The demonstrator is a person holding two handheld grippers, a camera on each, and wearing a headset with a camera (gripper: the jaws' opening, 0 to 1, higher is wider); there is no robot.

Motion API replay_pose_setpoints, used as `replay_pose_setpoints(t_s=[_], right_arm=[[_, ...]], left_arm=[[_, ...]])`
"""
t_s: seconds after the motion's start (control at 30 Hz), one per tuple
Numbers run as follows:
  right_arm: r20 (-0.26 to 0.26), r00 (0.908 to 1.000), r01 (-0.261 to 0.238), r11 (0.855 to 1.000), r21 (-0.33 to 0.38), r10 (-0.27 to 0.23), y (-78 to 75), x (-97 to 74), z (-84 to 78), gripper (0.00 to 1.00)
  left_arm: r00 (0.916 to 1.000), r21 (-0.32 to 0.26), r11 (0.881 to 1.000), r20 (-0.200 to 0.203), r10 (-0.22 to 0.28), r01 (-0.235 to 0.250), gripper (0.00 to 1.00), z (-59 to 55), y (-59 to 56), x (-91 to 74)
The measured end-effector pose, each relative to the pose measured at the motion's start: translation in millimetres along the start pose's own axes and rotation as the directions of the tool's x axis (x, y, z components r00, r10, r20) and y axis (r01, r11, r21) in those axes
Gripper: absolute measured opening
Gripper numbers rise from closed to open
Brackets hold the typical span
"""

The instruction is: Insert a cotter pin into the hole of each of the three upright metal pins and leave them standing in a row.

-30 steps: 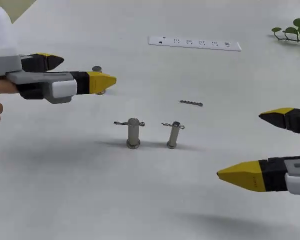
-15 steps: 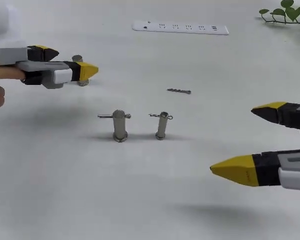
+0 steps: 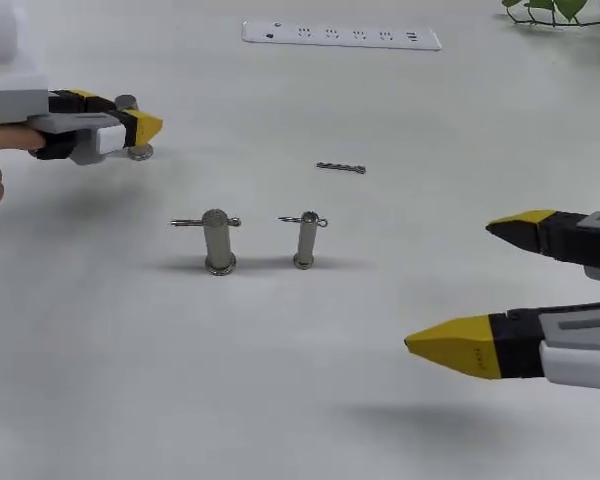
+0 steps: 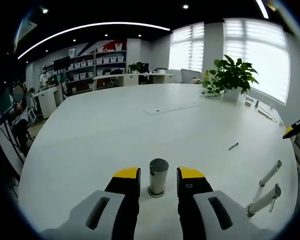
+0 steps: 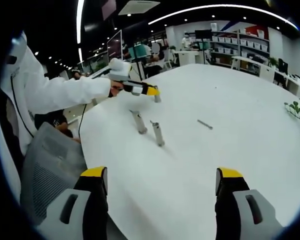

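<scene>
Midway across the white tabletop (image 3: 280,390), side by side, a stout silver metal pin (image 3: 218,245) and a slim silver metal pin (image 3: 306,242), each crossed by a thin wire cotter pin (image 3: 190,222) (image 3: 292,219); beyond, a loose cotter pin (image 3: 341,168) lying flat; far left, a short grey steel pin (image 4: 158,182) between, not touching, the part-open jaws of the left gripper (image 4: 158,172); right gripper (image 5: 162,175) wide open, empty.

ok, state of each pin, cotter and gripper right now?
Near-left pin: upright, cotter through it.
Near-right pin: upright, cotter through it.
Third pin: upright, no cotter visible in it.
Loose cotter pin: lying flat on the table.
Left gripper: open, jaws straddling the third pin, gaps either side.
Right gripper: open, empty.
</scene>
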State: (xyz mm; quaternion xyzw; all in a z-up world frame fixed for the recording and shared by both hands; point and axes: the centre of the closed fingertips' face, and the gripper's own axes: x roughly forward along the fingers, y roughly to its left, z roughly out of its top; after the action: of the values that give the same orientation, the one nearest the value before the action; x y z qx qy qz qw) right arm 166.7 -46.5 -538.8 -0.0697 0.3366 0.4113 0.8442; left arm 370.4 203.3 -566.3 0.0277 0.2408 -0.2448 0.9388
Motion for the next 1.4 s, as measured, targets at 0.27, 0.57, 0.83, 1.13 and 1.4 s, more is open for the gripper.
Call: replay_pose_setpoints(t_s=[0.27,0.57,0.83,1.13,1.4], right_arm=[[-0.017,0.9999,0.005,1.0,0.021,-0.004,-3.0,-0.5,-8.3,0.86],[-0.009,1.0,0.001,1.0,0.02,-0.001,-0.4,0.1,-7.1,0.84],[-0.003,1.0,0.005,1.0,0.008,-0.005,-2.9,0.9,-2.2,0.83],[0.017,0.9998,0.012,1.0,0.001,-0.012,-1.6,-3.3,3.3,0.84],[0.033,0.9994,0.009,1.0,-0.013,-0.009,4.4,-7.4,6.7,0.84]], left_arm=[[1.0,0.058,0.998,-0.006,-0.005,0.006,0.11,0.2,-0.1,4.3],[0.9998,0.096,0.995,-0.014,-0.012,0.013,0.1,0.5,0.0,4.4],[0.9998,0.051,0.999,0.001,-0.017,0.017,0.1,10.1,6.8,-4.8],[0.9988,0.067,0.998,0.044,-0.022,0.019,0.09,48.9,-3.6,-48.2],[0.9945,0.151,0.985,0.053,-0.091,0.082,0.09,69.1,-40.7,-78.2]])
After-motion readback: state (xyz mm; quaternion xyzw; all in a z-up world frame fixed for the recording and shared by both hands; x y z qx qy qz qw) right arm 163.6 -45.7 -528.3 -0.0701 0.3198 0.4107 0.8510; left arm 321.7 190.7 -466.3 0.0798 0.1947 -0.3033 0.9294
